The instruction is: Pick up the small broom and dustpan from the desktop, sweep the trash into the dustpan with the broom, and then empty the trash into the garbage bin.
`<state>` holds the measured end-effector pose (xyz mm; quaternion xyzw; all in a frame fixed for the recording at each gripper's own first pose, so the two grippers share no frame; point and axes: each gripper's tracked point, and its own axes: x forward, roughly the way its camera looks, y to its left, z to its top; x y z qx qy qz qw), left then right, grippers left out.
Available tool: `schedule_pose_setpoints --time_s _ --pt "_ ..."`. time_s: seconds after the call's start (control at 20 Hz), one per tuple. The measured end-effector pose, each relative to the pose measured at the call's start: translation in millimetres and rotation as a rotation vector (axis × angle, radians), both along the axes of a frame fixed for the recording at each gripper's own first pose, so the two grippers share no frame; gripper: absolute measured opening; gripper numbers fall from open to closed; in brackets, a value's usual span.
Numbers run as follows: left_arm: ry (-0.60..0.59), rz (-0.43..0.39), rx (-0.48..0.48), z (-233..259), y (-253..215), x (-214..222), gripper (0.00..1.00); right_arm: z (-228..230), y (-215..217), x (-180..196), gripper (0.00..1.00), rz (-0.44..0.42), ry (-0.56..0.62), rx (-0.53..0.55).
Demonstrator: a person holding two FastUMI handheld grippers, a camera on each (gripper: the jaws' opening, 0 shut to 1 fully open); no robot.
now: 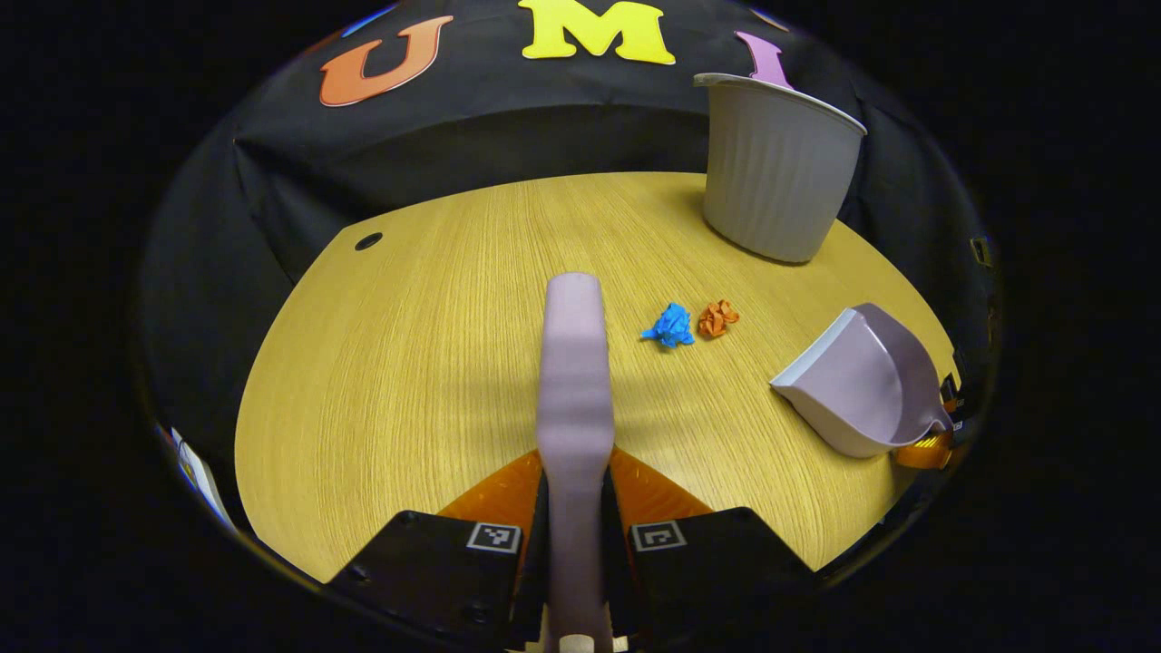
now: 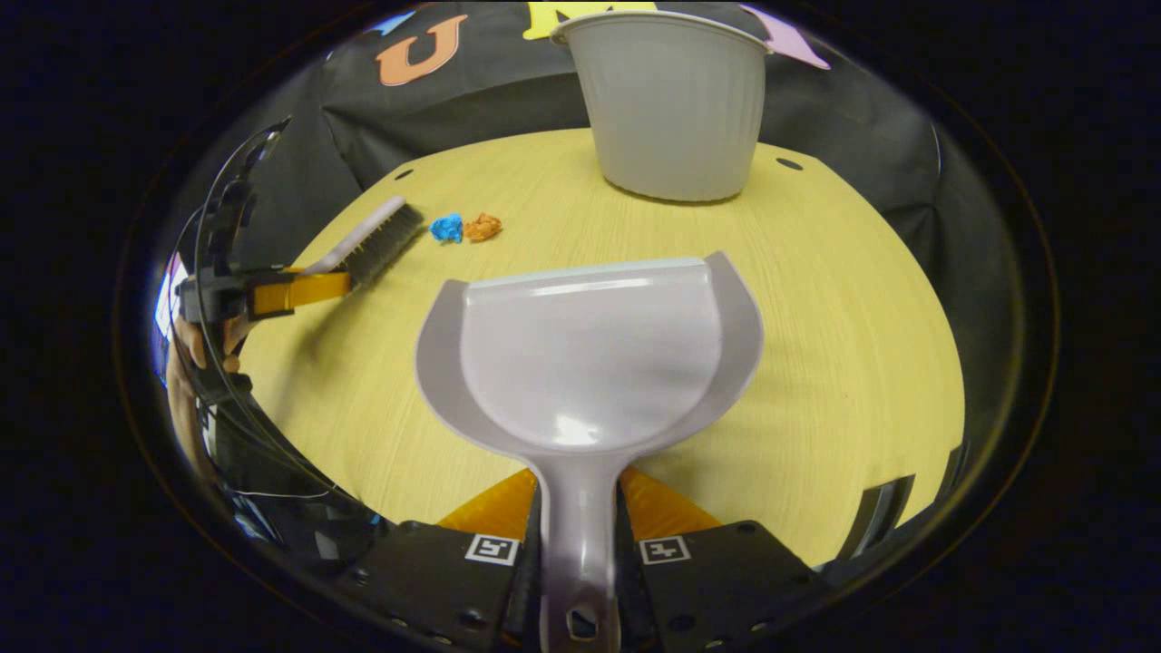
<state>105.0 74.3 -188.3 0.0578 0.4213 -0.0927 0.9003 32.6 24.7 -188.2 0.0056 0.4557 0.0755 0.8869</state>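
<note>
— What do you have in your left gripper (image 1: pixel 574 535)?

— The small broom (image 1: pixel 573 381). My fingers are clamped on its pale lilac handle from both sides, and the back of it runs straight out ahead of me over the worktop (image 1: pixel 408 363). From the right gripper view I see its dark bristles pointing down, close to the worktop near its left edge; whether they touch the wood I cannot tell from here.

— And the right gripper (image 2: pixel 580 544)?

— It is closed on the handle of the dustpan (image 2: pixel 590 354), both fingers pressing on it. The pan is the same pale lilac, smooth and glossy, with a flat front lip and raised curved walls at the sides and back. It is empty. In the left gripper view it sits tilted near the right edge of the worktop, lip turned toward the trash.

— Where is the trash?

— Two crumpled scraps lie side by side, nearly touching, around the middle of the worktop: a blue paper ball (image 1: pixel 671 326) and an orange paper ball (image 1: pixel 717 318). They lie between the broom head and the dustpan, just beside the bristles.

— The garbage bin (image 1: pixel 778 168)?

— Grey, ribbed, upright, standing at the far edge of the worktop, well apart from the scraps.
</note>
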Motion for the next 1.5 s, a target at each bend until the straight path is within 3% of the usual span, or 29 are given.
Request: schedule_pose_setpoints --time_s 0.3,0.35,0.4,0.7,1.2,1.5 --pt "0.002 -0.094 0.007 -3 -20 26 0.30 0 -2 1 0.34 0.045 0.002 -0.023" --pt "0.002 -0.105 0.006 -4 -22 29 0.34 0 -2 1 0.34 0.058 0.004 -0.034" --pt "0.003 -0.111 0.010 -6 -23 31 0.30 0 -1 1 0.36 0.073 0.008 -0.041" --pt "-0.004 -0.175 0.014 -6 -29 48 0.30 7 14 13 0.34 0.145 0.030 -0.033" --pt "0.039 -0.343 -0.019 0 -71 41 0.30 7 24 22 0.34 0.253 0.057 -0.072" --pt "0.050 -0.468 -0.050 7 -105 24 0.30 11 28 23 0.34 0.265 0.059 -0.066"
